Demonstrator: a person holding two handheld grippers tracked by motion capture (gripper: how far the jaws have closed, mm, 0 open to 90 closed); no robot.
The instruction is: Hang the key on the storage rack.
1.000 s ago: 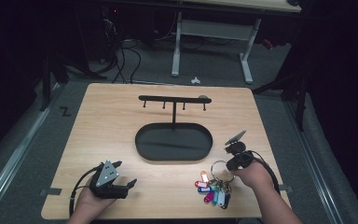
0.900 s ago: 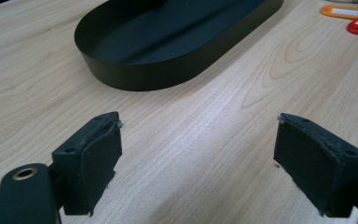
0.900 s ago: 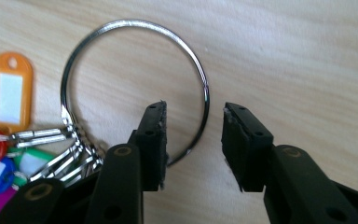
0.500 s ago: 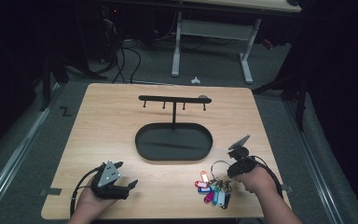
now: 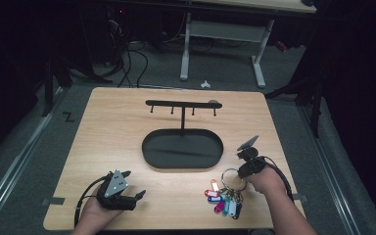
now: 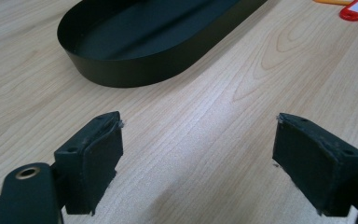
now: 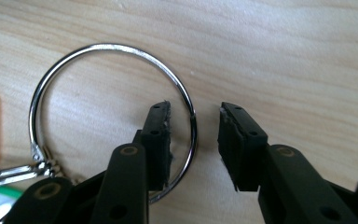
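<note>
Table (image 5: pixel 127 122): pale wood top, bearing everything below; both of the person's hands come in at its near edge
Stand (image 5: pixel 182 105): black bar with small hooks on one post, upright at the table's middle, rising out of the tray
Tray (image 5: pixel 152 147): black oval dish with a low wall, nothing lying in it; its wall also shows in the left gripper view (image 6: pixel 135 72)
Left gripper (image 5: pixel 138 196): lying low at the near left corner of the table, pointing toward the tray; jaws spread wide with only bare wood between them
Right gripper (image 5: pixel 234 177): near right of the tray, tipped down over the key ring; jaws have just been closing and stand part-way apart, one inside the ring and one outside, the wire between them but not yet pinched
Key ring (image 7: pixel 112 107): large silver loop flat on the wood, just right of the tray's near end
Key tags (image 5: pixel 223 198): red, blue, green and pink tags fanned on the table at the ring's near side; attached to it
</note>
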